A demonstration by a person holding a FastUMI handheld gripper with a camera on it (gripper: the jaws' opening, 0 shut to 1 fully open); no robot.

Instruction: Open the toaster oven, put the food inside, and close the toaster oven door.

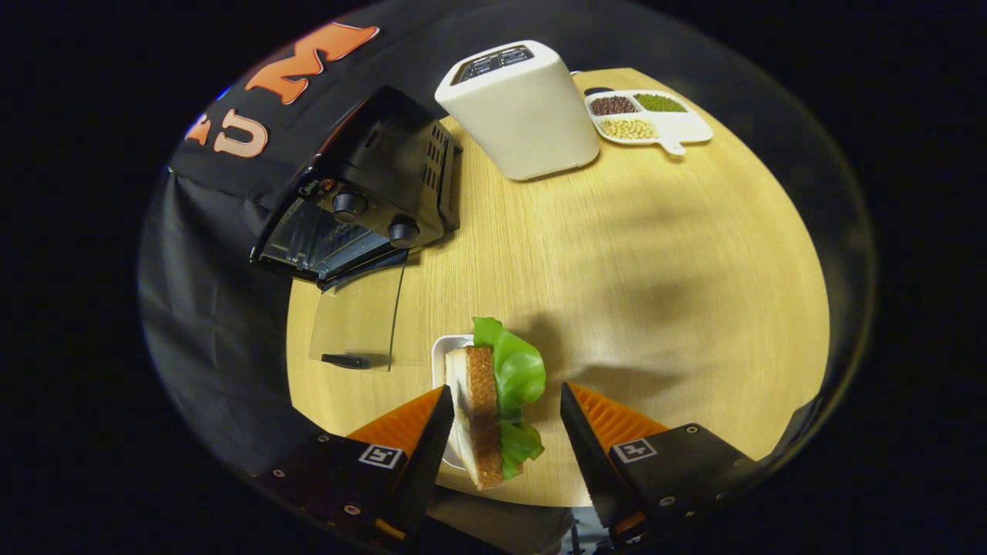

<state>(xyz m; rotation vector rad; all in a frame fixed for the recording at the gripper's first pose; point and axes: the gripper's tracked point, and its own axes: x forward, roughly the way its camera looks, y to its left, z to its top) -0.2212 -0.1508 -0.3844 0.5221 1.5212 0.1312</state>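
Note:
A sandwich [482, 408] of toasted bread with green lettuce stands on edge between my fingers, over a small white plate [439, 354]. My gripper [505, 397] is open: the left finger lies against the bread, while a gap separates the right finger from the lettuce. I cannot tell whether the sandwich rests on the plate or is held up. Beyond the fingers to the left stands the black toaster oven [378, 185] with two knobs. Its glass door [358, 320] hangs open, folded down toward me, and the dark handle [345, 360] is at the near edge.
A white pop-up toaster [524, 108] stands at the far side of the round wooden table [655, 270]. A white divided dish [646, 116] with beans sits to its right. Black cloth hangs behind and left of the oven.

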